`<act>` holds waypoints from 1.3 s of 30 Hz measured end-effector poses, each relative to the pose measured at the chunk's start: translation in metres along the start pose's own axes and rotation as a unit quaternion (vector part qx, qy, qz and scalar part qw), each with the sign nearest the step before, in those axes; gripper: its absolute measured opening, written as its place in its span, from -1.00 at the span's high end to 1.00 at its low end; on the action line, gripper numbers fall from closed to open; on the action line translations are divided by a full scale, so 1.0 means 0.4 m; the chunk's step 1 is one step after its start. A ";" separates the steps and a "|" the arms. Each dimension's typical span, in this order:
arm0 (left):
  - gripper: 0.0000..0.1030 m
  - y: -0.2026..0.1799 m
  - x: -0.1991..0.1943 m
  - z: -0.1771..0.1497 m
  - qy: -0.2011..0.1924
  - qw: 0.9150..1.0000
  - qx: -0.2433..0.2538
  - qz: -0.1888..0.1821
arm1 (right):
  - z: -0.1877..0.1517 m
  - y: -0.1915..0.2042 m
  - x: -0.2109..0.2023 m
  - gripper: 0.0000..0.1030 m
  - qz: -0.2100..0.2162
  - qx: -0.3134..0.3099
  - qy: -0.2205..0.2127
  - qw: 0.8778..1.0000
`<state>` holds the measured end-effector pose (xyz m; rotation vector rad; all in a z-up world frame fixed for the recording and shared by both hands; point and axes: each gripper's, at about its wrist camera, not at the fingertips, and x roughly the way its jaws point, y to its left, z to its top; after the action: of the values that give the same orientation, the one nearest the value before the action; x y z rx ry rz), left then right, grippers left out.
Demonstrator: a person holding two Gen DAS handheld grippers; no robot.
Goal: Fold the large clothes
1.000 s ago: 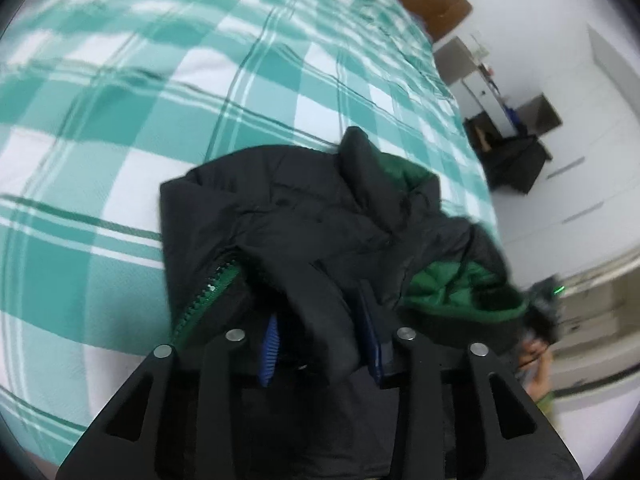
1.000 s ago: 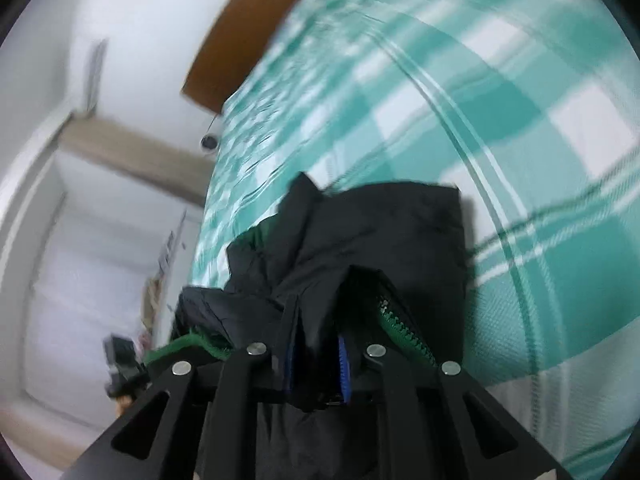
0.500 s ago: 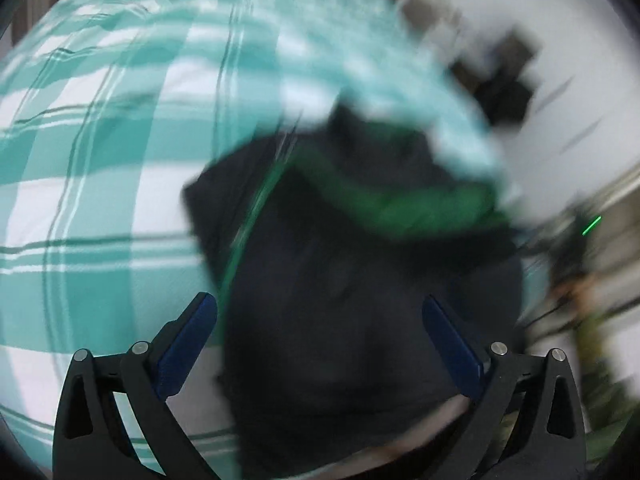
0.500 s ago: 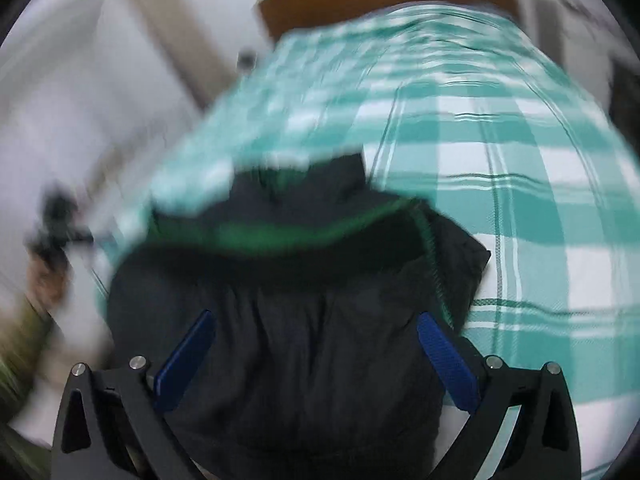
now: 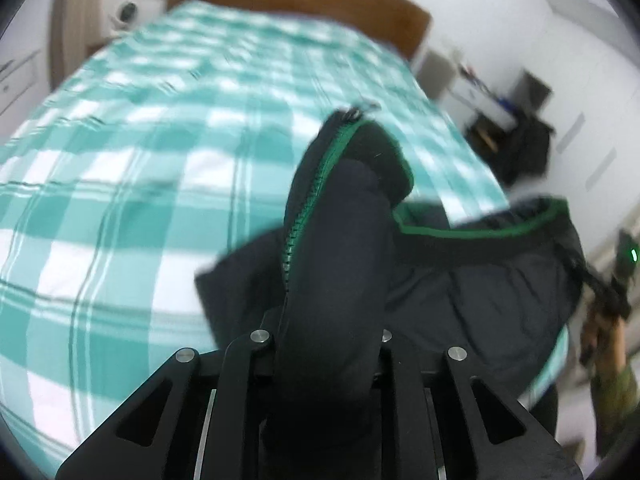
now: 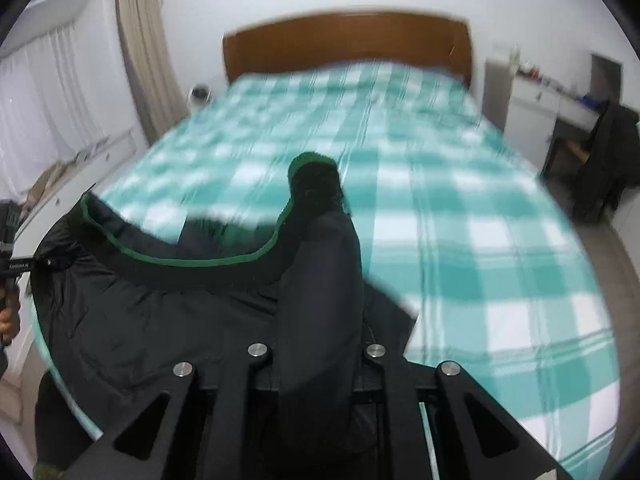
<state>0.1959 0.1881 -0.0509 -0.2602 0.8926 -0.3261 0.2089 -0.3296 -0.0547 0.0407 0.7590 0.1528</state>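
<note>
The left claw [image 5: 328, 344] has just snapped closed from wide open and now pinches a thick fold of the black jacket [image 5: 480, 280], right beside its green zipper [image 5: 296, 224]; the pads themselves are hidden under the cloth. From that grip the jacket's green-trimmed collar [image 5: 472, 234] stretches away to the right, hanging in a shallow curve over the bed [image 5: 132, 184] near its foot edge, lifted off the teal-and-white checked cover. The right claw [image 6: 316, 356] has likewise just closed from wide open and clamps another bunched fold of the same jacket, with the collar end standing up above it. The cloth between the two claws sags over the bed's near edge. Behind, at the far end of the bed, stands the brown headboard [image 6: 344, 40]
</note>
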 end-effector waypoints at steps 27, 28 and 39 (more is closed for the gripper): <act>0.16 0.190 0.356 -0.079 -0.025 0.991 -0.133 -0.004 | -0.171 -0.131 0.433 0.50 -0.030 0.136 0.022 0.990; 0.16 0.192 0.357 -0.079 -0.026 0.991 -0.134 -0.006 | -0.173 -0.133 0.433 0.50 -0.028 0.138 0.021 0.990; 0.16 0.197 0.359 -0.078 -0.027 0.990 -0.138 -0.012 | -0.182 -0.149 0.439 0.50 -0.011 0.153 0.016 0.988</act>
<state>0.2681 0.2028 -0.2003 -0.5330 0.8816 -0.2173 0.2917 -0.3631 -0.2328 0.3230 0.8096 0.0150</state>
